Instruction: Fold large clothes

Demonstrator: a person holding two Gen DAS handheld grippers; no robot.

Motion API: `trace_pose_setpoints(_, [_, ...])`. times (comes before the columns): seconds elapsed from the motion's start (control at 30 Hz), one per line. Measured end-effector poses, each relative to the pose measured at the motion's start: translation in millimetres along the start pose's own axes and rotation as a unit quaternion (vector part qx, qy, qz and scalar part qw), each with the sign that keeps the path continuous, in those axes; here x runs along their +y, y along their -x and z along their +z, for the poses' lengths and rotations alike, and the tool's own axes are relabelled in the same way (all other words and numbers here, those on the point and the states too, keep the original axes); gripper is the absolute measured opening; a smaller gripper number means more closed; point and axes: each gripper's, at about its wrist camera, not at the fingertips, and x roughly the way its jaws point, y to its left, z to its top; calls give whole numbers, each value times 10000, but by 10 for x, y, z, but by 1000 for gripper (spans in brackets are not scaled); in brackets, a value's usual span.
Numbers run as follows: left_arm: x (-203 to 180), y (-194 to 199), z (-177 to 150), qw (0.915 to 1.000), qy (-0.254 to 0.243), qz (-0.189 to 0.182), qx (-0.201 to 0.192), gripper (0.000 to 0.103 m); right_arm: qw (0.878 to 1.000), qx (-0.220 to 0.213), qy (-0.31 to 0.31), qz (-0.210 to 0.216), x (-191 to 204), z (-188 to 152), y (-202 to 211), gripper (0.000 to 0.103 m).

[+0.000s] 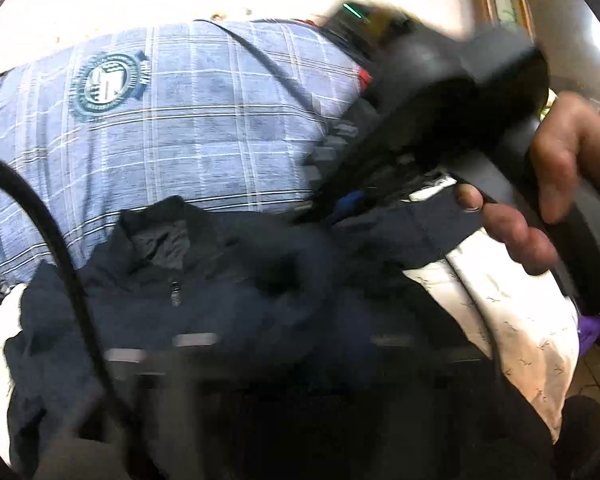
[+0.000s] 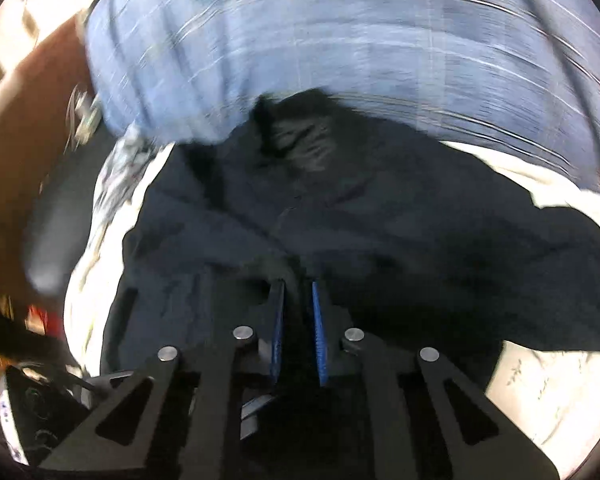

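Observation:
A dark navy zip jacket point(image 1: 188, 288) lies crumpled on a white patterned sheet point(image 1: 512, 320); it also fills the middle of the right wrist view point(image 2: 340, 208). In the right wrist view my right gripper point(image 2: 298, 284) has its blue-padded fingers point(image 2: 319, 344) nearly together with a fold of the jacket between them. In the left wrist view the right gripper point(image 1: 340, 208) shows from the side, held by a bare hand point(image 1: 540, 184), its tips at the jacket. My left gripper's own fingers are a dark blur at the bottom of the left wrist view.
The person's torso in a blue plaid shirt point(image 1: 180, 120) with a round badge stands right behind the jacket, also in the right wrist view point(image 2: 340, 40). A black cable point(image 1: 60, 248) arcs across the left. A purple item point(image 1: 592, 328) lies at the sheet's right edge.

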Motion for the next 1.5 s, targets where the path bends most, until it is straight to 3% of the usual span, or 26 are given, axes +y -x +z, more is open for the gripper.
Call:
trace_pose_setpoints(0.03, [72, 68, -27, 9998, 102, 105, -130, 89, 9998, -91, -165, -20, -145, -7, 19, 13])
trace_pose_setpoints(0.07, [150, 133, -43, 9994, 212, 145, -231, 91, 9994, -132, -313, -74, -254, -10, 30, 13])
trace_pose_setpoints(0.17, [486, 294, -9, 9961, 712, 435, -283, 94, 9958, -281, -698, -514, -639, -27, -5, 13])
trace_pose_setpoints(0.3, [1111, 348, -12, 9850, 1398, 989, -218, 99, 9897, -299, -1155, -791, -1084, -125, -115, 14])
trace_pose_setpoints(0.37, [1457, 302, -36, 9763, 1661, 1386, -17, 99, 9822, -457, -1562, -942, -1205, -213, -55, 30])
trace_pose_setpoints(0.43, [1672, 267, 8, 9683, 1878, 1645, 65, 99, 9691, -1027, -2046, -923, -1287, -327, 199, 44])
trace_pose_setpoints(0.5, [1725, 168, 107, 9645, 2016, 1703, 130, 99, 9612, -1596, -2088, -832, -1199, -393, 456, 45])
trace_pose_setpoints(0.53, [1797, 111, 123, 9642, 2039, 1688, 185, 99, 9670, -1634, -1866, -591, -1070, -369, 489, 46])
trace_pose_setpoints(0.6, [1858, -45, 159, 9647, 1964, 1714, 362, 99, 9825, -1307, -1323, -42, -758, -266, 372, 46])
trace_pose_setpoints(0.67, [1877, -281, 150, 9628, 1861, 1807, 760, 99, 9897, -1040, -970, 152, -509, -174, 156, 46])
trace_pose_setpoints(0.7, [1886, -327, 129, 9611, 1821, 1869, 903, 99, 9930, -754, -903, 56, -432, -122, -38, 46])
trace_pose_setpoints(0.77, [1905, -494, 20, 9537, 1657, 2177, 1250, 97, 9936, -404, -1014, -291, -506, -119, -308, 44])
trace_pose_setpoints(0.87, [1996, -632, -98, 9449, 1412, 2489, 1592, 97, 9831, -331, -1445, -1070, -959, -242, -360, 38])
trace_pose_setpoints(0.9, [2054, -665, -139, 9412, 1423, 2568, 1674, 97, 9811, -378, -1586, -1040, -1093, -282, -313, 29])
trace_pose_setpoints(0.93, [2097, -679, -155, 9384, 1520, 2560, 1752, 97, 9784, -409, -1783, -959, -1244, -332, -248, 7])
trace_pose_setpoints(0.97, [2164, -698, -168, 9356, 1667, 2528, 1817, 97, 9754, -468, -1986, -832, -1365, -371, -168, 0])
trace_pose_setpoints(1.03, [2204, -643, -136, 9326, 1814, 2575, 1760, 93, 9712, -764, -2139, -721, -1452, -412, 34, 2])
trace_pose_setpoints(1.1, [2176, -527, -32, 9353, 1893, 2558, 1549, 93, 9662, -1351, -2014, -875, -1428, -475, 408, 5])
trace_pose_setpoints(1.13, [2146, -439, 53, 9392, 1942, 2473, 1381, 94, 9599, -1670, -2071, -886, -1470, -546, 611, 12])
trace_pose_setpoints(1.17, [2121, -385, 113, 9418, 1975, 2402, 1276, 97, 9517, -1896, -2189, -1017, -1569, -620, 784, 40])
trace_pose_setpoints(1.2, [2071, -312, 204, 9445, 2022, 2310, 1170, 99, 9421, -2086, -2306, -1255, -1683, -692, 942, 58])
trace_pose_setpoints(1.23, [2024, -250, 271, 9465, 2073, 2226, 1083, 100, 9268, -2364, -2446, -1594, -1786, -798, 1130, 83])
trace_pose_setpoints(1.33, [1846, -108, 413, 9509, 2258, 1927, 877, 102, 8943, -2663, -2930, -2086, -2311, -1075, 1547, 85])
trace_pose_setpoints(1.43, [1648, -69, 504, 9503, 2319, 1861, 921, 102, 8657, -2892, -3631, -1873, -2950, -1232, 1786, 85])
trace_pose_setpoints(1.5, [1543, -63, 523, 9485, 2278, 1985, 953, 102, 8546, -3019, -3941, -1520, -3359, -1249, 1858, 84])
